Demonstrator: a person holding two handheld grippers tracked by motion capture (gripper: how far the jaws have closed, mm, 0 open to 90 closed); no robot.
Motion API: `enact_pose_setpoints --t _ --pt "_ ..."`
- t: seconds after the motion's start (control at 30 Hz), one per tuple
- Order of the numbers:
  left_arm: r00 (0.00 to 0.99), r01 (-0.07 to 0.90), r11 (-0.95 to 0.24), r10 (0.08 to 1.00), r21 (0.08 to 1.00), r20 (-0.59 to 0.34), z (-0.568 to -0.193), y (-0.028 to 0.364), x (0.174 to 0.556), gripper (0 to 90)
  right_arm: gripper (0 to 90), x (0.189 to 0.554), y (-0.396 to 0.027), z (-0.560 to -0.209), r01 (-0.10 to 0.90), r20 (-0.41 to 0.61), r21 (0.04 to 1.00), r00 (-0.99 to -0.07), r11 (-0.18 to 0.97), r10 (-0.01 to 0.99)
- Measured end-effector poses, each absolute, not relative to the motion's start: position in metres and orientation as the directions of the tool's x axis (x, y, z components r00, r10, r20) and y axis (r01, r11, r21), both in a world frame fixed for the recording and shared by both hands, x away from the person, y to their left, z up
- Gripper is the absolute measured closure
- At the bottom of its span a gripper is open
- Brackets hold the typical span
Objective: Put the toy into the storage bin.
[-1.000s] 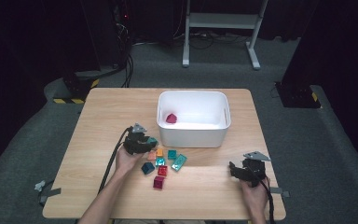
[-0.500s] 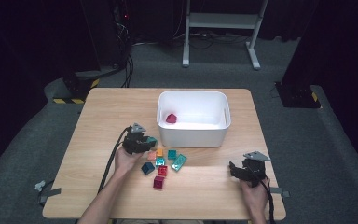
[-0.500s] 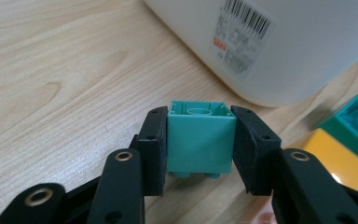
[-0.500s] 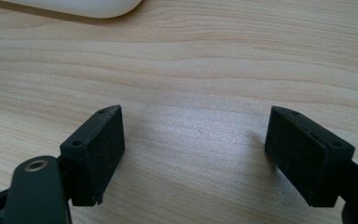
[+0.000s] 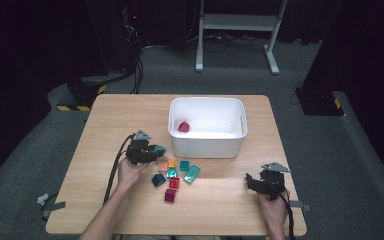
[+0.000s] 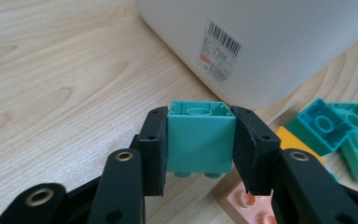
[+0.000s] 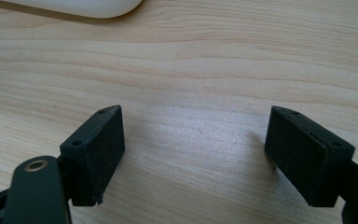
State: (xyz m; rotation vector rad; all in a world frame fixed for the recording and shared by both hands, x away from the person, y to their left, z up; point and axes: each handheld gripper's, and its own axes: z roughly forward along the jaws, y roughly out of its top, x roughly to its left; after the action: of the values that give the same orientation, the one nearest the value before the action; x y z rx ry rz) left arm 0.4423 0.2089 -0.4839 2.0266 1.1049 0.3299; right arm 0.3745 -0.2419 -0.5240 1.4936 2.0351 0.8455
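Room: dark all around, with a wooden table (image 5: pixel 105 125) in the middle and grey floor under it.
Change in the left gripper: its jaws have just been closing, and now a teal block (image 6: pixel 200 136) sits tight between them.
Change in place: the left gripper (image 5: pixel 156 150) was down by the pile of blocks before; now it is a bit higher and the block is off the table.
No change: the right gripper looks to be in the same spot as before.
Left gripper now: both black pads press on the two sides of the teal block, seen up close in the left gripper view.
Teal block: held in the air, just beside the front wall of the white bin (image 5: pixel 207 145), near its left corner.
Left hand pose: the forearm comes up from the bottom edge, and the gripper points to the right, toward the bin.
Right gripper now: its jaws (image 7: pixel 193 154) are spread wide, with bare wood between them.
Right hand pose: it rests low near the right front corner of the table, well apart from the blocks.
Other blocks: a small pile (image 5: pixel 176 172) of teal, red, orange and pink ones lies in front of the bin.
Inside the bin: one red block (image 5: pixel 183 126).
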Motion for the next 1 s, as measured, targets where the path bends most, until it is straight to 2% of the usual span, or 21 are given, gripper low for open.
enact_pose_setpoints --t 1.0 --pt "0.572 0.596 -0.244 0.798 0.765 -0.191 -0.445 0.224 0.434 58.7 19.8 0.374 -0.242 -0.524 0.662 -0.017 0.717 -0.296 0.218 0.955"
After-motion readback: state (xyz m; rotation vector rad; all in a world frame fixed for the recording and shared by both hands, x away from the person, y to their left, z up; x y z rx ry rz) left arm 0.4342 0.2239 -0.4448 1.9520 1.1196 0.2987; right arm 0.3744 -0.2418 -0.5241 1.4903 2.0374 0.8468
